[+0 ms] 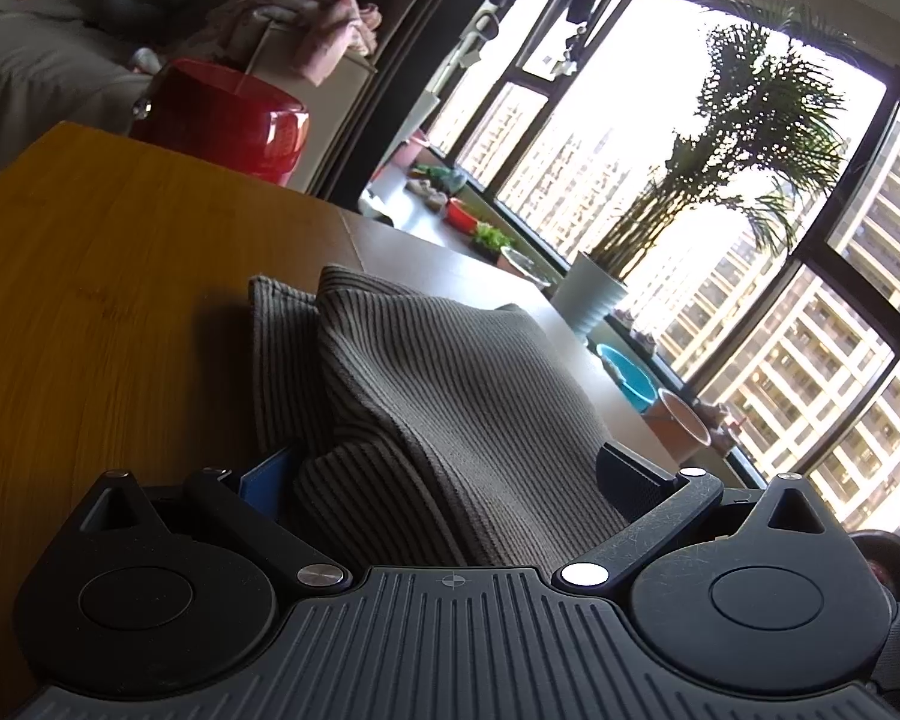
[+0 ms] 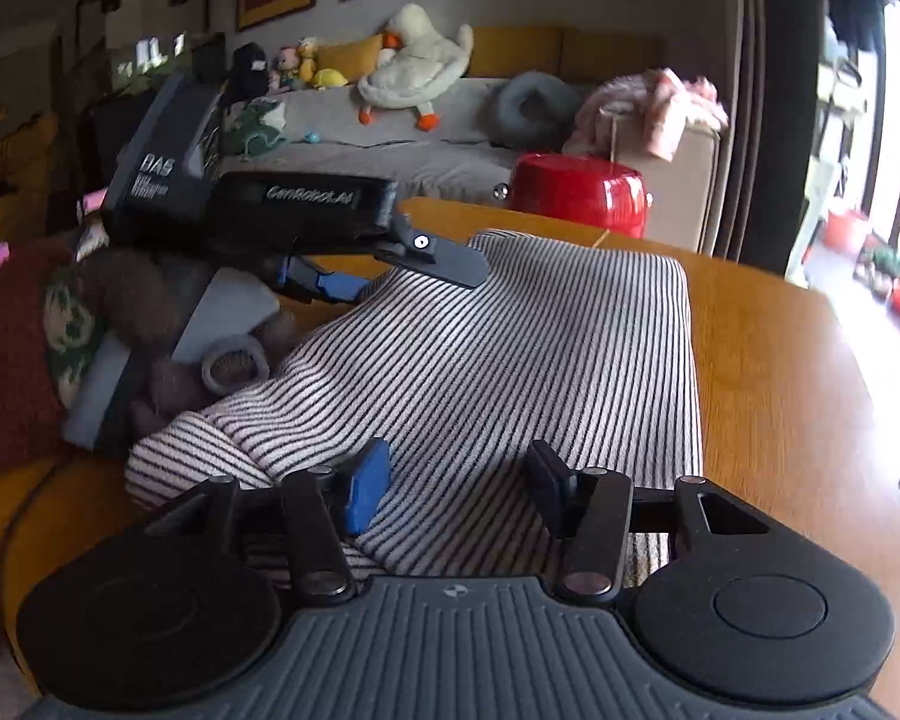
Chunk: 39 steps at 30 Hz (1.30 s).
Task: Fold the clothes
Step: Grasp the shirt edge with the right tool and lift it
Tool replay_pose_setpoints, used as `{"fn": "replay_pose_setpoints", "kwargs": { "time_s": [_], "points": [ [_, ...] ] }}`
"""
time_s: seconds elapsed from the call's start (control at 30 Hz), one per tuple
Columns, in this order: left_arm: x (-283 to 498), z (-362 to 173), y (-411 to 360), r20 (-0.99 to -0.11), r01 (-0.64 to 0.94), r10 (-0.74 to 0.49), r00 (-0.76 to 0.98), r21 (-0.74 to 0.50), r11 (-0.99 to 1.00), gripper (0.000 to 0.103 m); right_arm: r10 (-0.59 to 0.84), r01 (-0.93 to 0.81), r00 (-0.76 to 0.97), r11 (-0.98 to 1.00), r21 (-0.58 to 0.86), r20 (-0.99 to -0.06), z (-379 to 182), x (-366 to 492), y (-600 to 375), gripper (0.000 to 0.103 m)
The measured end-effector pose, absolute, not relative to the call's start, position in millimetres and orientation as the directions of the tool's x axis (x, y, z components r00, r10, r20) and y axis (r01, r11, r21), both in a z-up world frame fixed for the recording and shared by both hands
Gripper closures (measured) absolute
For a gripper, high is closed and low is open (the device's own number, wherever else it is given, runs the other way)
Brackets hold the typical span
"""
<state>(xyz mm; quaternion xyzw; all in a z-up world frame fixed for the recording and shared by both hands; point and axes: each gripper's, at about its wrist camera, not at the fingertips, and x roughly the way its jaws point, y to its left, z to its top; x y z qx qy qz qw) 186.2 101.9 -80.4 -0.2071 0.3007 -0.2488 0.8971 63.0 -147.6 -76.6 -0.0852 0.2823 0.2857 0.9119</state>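
Folding looks midway: the striped sweater (image 2: 510, 348) lies on the desk (image 1: 120, 300), its far-left part pulled up off the wood and its right side flat, close to the desk's right edge

On the left, the left gripper (image 1: 444, 471) has a thick bunch of the knit between its fingers (image 1: 264, 474); the cloth fills the gap and rises in a slope towards it, so it appears held. That hand would do best to stay steady and keep its height, so the raised edge stays taut and does not slump back into a heap

In the middle, a loose roll of cloth, perhaps a sleeve, bulges at the near-left side. It would be worth tucking or smoothing it before the fold is laid, or it will make a lump inside

On the right, the right gripper (image 2: 456, 489) sits low over the near edge with its fingers about half apart, cloth between them but no clear pinch. It should probably take only the layers meant for this fold, close squarely on the hem, then lift level with the left hand. Both edges should travel together, stripes kept parallel as a guide, with care not to drag the sweater towards the right edge of the desk
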Motion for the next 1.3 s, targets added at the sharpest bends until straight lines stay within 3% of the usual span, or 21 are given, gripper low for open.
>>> {"fn": "replay_pose_setpoints", "kwargs": {
  "time_s": [0.17, 0.33, 0.67, 0.87, 1.03, 1.1, 1.17, 1.2, 1.3],
  "points": [
    [186, -79, 100, -0.443, 0.321, -0.563, 0.698, -0.509, 0.799, 0.0, 0.475, -0.589, 0.664, 0.808, -0.013, -0.577, -74, 57, -152, 0.051],
    [184, -78, 96, -0.46, 0.322, -0.544, 0.701, -0.477, 0.818, 0.0, 0.47, -0.549, 0.652, 0.834, 0.056, -0.595, -75, 55, -169, 0.04],
    [183, -78, 100, -0.447, 0.317, -0.551, 0.705, -0.496, 0.809, 0.0, 0.45, -0.55, 0.686, 0.835, -0.003, -0.572, -67, 43, -170, 0.029],
    [183, -76, 107, -0.445, 0.291, -0.558, 0.7, -0.536, 0.793, 0.0, 0.604, -0.717, 0.599, 0.697, -0.016, -0.526, -43, 19, -158, 0.026],
    [169, -54, 128, -0.446, 0.219, -0.514, 0.732, -0.561, 0.798, 0.0, 0.596, -0.763, 0.569, 0.639, -0.094, -0.567, -66, 15, -127, 0.025],
    [158, -41, 135, -0.437, 0.217, -0.485, 0.758, -0.532, 0.818, 0.0, 0.58, -0.75, 0.595, 0.649, -0.125, -0.557, -71, 17, -118, 0.041],
    [145, -27, 138, -0.427, 0.228, -0.45, 0.784, -0.476, 0.85, 0.0, 0.598, -0.742, 0.601, 0.664, -0.093, -0.531, -65, 22, -119, 0.075],
    [138, -20, 138, -0.424, 0.233, -0.432, 0.796, -0.444, 0.865, 0.0, 0.617, -0.739, 0.598, 0.671, -0.054, -0.511, -56, 25, -124, 0.082],
    [122, -5, 141, -0.414, 0.256, -0.417, 0.809, -0.39, 0.884, 0.0, 0.668, -0.733, 0.584, 0.678, 0.054, -0.461, -29, 31, -145, 0.087]
  ]
}}
